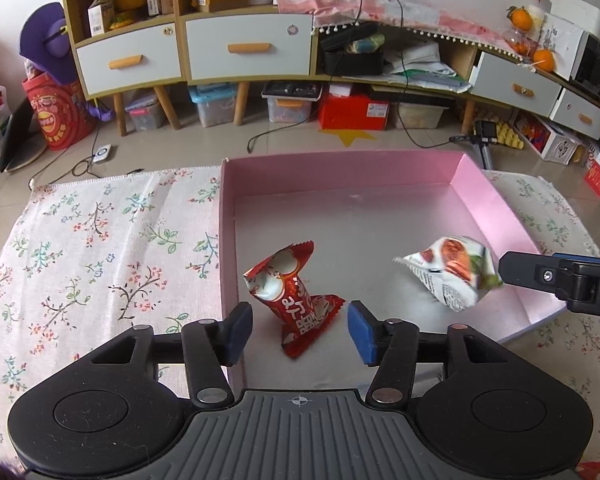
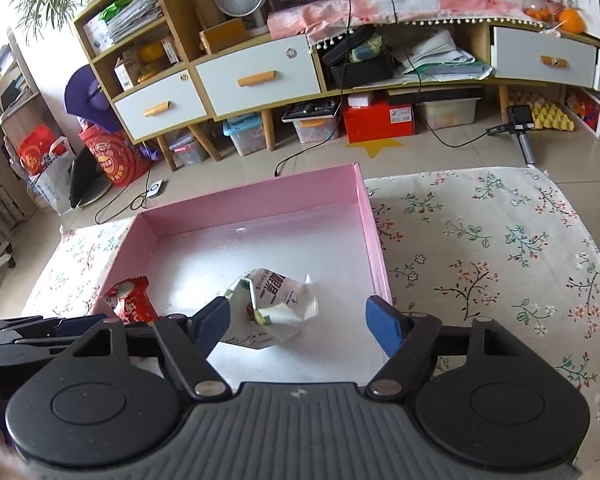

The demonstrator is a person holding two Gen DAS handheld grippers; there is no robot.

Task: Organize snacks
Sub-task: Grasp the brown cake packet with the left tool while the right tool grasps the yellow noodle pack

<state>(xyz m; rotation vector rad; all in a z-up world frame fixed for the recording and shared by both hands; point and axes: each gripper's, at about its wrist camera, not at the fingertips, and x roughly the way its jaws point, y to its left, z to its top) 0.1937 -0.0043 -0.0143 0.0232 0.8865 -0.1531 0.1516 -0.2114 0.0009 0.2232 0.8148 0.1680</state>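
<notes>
**Two snack packets in the pink box, both grippers spread**

At the left lies the flowered cloth (image 1: 80,248) that covers the worktop, and on it sits the shallow pink box (image 1: 340,168). Over the box's near left corner hangs the left hand-held gripper (image 1: 300,330), its blue pads spread apart. The red snack packet (image 1: 296,300) stands crumpled between them on the box floor, and neither pad touches it (there is a clear gap on each side). Further right in the same box is the white snack packet (image 2: 272,308), crumpled and a little blurred. The right hand-held gripper (image 2: 300,322) is spread wide around it; the left pad sits just beside the wrapper's edge, though I cannot tell whether it touches, and the right pad stands well clear, close to the box's right wall. The two packets are near each other but apart. Beyond the worktop stands a low cabinet (image 2: 256,76) with white drawers.
</notes>
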